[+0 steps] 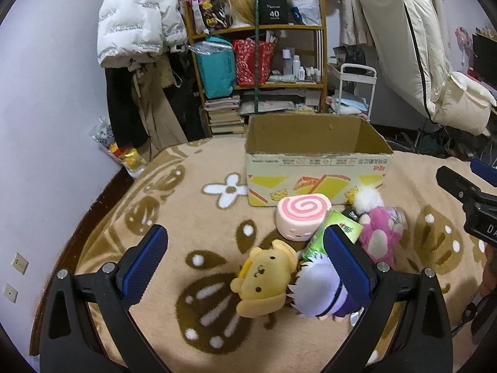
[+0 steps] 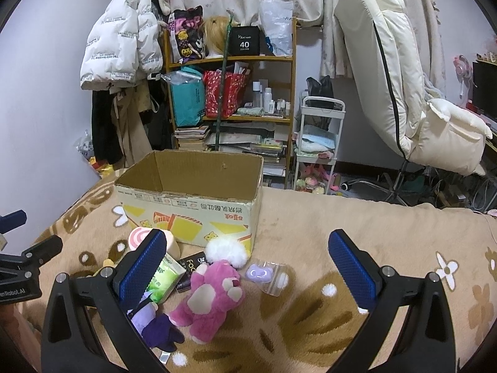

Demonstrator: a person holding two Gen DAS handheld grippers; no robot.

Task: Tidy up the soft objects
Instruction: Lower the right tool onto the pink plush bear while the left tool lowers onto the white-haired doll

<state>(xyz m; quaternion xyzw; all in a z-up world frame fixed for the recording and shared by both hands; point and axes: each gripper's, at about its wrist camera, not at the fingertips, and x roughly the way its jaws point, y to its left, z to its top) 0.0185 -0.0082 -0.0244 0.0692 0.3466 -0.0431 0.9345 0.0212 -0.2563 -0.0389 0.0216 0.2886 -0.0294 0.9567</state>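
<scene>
Box [image 2: 248, 44] reading "40", left gripper [image 2: 18, 267] "Robot.AI"

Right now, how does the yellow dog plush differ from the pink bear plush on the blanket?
The yellow dog plush is smooth, pale yellow and wears a brown beret; the pink bear plush is shaggy magenta with pale paw pads. The dog lies between the open fingers of the left gripper, while the bear sits off to that gripper's right. Both are soft toys lying on the blanket, outside the cardboard box.
</scene>
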